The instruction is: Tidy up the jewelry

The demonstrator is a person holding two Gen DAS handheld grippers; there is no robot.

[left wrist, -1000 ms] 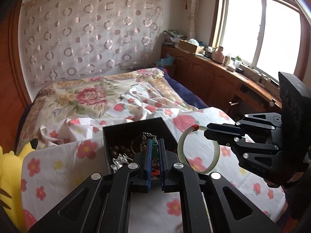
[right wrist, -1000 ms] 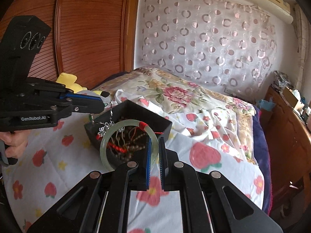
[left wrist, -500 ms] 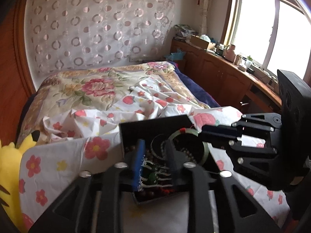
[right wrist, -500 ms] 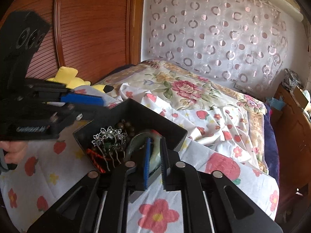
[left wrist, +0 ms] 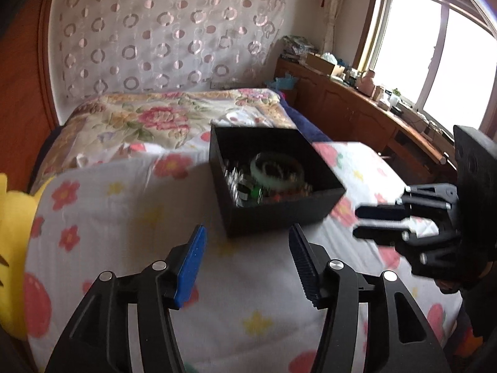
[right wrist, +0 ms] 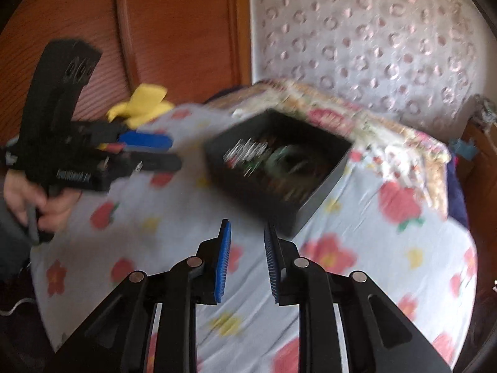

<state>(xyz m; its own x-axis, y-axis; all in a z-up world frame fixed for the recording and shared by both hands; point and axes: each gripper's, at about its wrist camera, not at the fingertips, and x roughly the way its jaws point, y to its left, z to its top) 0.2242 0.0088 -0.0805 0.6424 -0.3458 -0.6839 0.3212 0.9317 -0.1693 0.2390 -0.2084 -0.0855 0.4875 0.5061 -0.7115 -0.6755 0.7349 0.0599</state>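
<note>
A black open box [left wrist: 279,214] sits on the flowered bedsheet [left wrist: 124,205]. Inside it lie a pale green jade bangle [left wrist: 276,171], a silver hair comb [left wrist: 236,183] and other jewelry. My left gripper [left wrist: 247,237] hangs just short of the box's near wall, its jaws opening with nothing between them. My right gripper [right wrist: 247,225] is open a little and empty, a short way from the box [right wrist: 254,192], where the bangle [right wrist: 279,158] shows blurred. Each gripper also appears in the other's view: right gripper [left wrist: 357,220], left gripper [right wrist: 175,152] held by a hand [right wrist: 37,199].
A yellow plush toy [left wrist: 12,217] lies at the sheet's left edge, below the wooden headboard [right wrist: 155,31]. A floral quilt [left wrist: 155,118] is bunched behind the box. A wooden cabinet [left wrist: 357,115] with clutter runs under the window on the right.
The bangle went from the right gripper's hold down into the box. Both grippers have drawn back from the box; the left jaws have spread wide, the right ones slightly.
</note>
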